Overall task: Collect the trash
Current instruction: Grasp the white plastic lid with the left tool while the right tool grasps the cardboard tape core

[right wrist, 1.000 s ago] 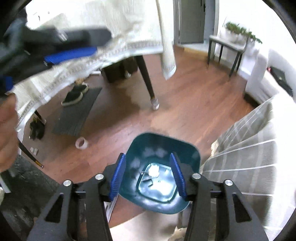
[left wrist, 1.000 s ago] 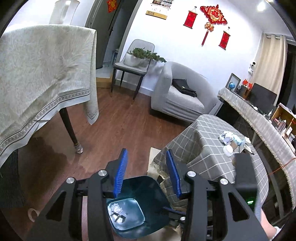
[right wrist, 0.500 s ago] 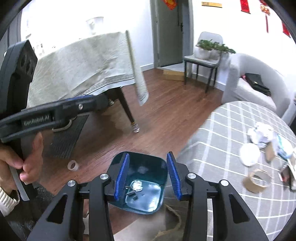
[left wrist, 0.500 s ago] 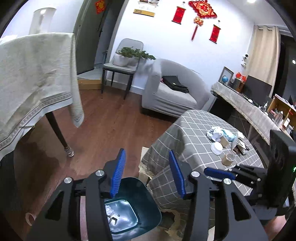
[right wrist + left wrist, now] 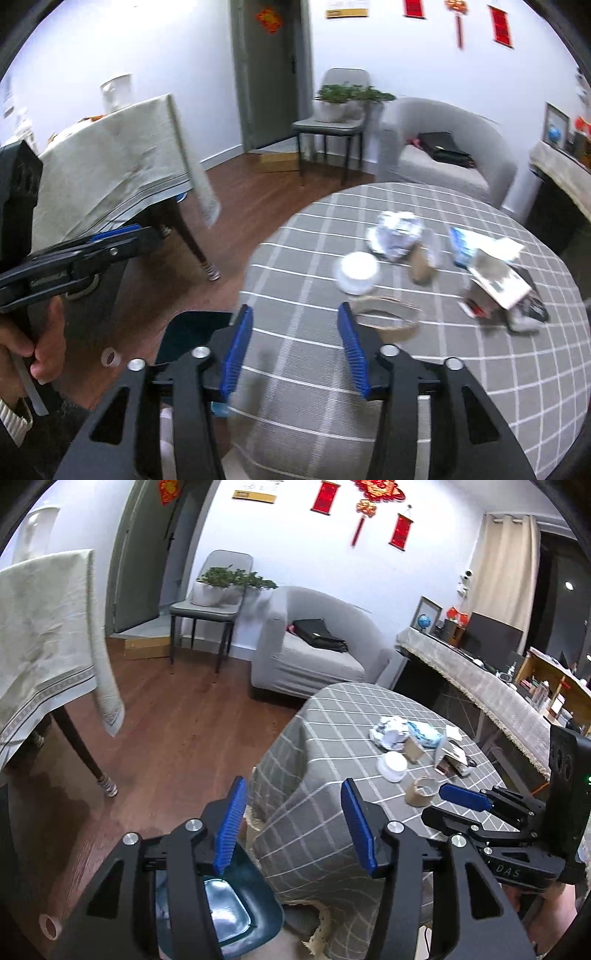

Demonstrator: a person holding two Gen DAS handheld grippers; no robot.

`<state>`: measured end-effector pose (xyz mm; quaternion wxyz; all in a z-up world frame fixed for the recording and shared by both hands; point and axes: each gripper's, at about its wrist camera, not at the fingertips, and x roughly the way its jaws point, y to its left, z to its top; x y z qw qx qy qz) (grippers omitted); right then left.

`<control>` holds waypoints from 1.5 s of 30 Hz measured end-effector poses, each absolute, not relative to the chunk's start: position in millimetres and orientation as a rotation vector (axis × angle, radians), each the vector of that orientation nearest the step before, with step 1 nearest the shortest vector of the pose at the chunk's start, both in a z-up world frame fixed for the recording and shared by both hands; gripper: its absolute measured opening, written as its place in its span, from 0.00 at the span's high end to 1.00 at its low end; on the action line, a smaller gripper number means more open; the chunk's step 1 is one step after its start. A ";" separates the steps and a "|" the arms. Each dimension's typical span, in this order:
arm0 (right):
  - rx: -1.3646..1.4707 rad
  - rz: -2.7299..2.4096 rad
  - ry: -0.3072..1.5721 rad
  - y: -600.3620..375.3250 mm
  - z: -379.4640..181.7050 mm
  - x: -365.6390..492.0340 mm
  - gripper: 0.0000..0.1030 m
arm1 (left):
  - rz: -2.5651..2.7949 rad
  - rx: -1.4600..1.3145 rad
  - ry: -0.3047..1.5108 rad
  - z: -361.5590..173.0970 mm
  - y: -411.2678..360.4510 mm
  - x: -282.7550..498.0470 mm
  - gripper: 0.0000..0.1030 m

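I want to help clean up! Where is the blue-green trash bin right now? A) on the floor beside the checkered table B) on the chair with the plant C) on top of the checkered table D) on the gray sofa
A: the teal trash bin stands on the wooden floor right beside the checkered table, while the leftover trash sits on the tabletop.

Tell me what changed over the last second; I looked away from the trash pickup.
Both grippers swung up from the teal bin toward the checked table. The right gripper now hangs open over the table edge, near the tape roll; the left gripper is open too. Nothing was grasped or released. The bin and the table's litter stayed put.
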<state>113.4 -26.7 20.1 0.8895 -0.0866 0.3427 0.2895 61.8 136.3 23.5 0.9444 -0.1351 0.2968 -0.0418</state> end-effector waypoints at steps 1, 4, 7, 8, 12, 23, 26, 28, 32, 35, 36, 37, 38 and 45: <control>-0.179 0.587 0.709 -31.7 19.5 114.7 0.44 | -0.092 -0.268 0.603 24.2 132.1 63.8 0.46; -0.174 0.550 0.711 -44.7 15.5 116.8 0.39 | -0.108 -0.232 0.597 25.7 118.5 69.6 0.47; -0.168 0.520 0.727 -57.8 10.8 125.7 0.37 | -0.123 -0.203 0.600 23.6 108.6 77.3 0.48; -0.167 0.516 0.731 -59.5 10.3 128.6 0.36 | -0.128 -0.198 0.602 22.9 106.1 79.8 0.49; -0.163 0.497 0.773 -61.7 1.5 142.3 0.34 | -0.163 -0.193 0.611 18.8 95.6 91.8 0.57; -0.144 0.504 0.854 -54.8 -12.2 173.9 0.31 | -0.235 -0.206 0.609 17.8 75.6 122.2 0.59; -0.118 0.513 0.890 -54.1 -11.2 183.4 0.29 | -0.247 -0.212 0.611 17.7 71.2 131.9 0.59; -0.133 0.509 0.897 -52.3 -10.2 188.4 0.29 | -0.259 -0.209 0.617 17.4 67.7 137.7 0.59; -0.188 0.506 0.896 -53.7 -9.6 192.3 0.38 | -0.284 -0.187 0.636 16.2 54.7 149.7 0.59; -0.201 0.514 0.892 -62.8 -8.3 195.2 0.38 | -0.300 -0.159 0.651 12.3 43.4 157.8 0.59; -0.209 0.507 0.887 -67.6 -7.2 196.1 0.38 | -0.305 -0.157 0.657 10.4 39.7 160.7 0.59; -0.208 0.503 0.881 -74.4 -5.0 196.8 0.38 | -0.309 -0.156 0.662 8.6 37.1 163.1 0.59; -0.198 0.500 0.877 -80.6 -2.9 197.4 0.38 | -0.311 -0.157 0.668 6.6 34.8 165.7 0.59; -0.148 0.490 0.849 -108.6 8.3 198.3 0.38 | -0.302 -0.113 0.697 -4.3 18.8 172.8 0.59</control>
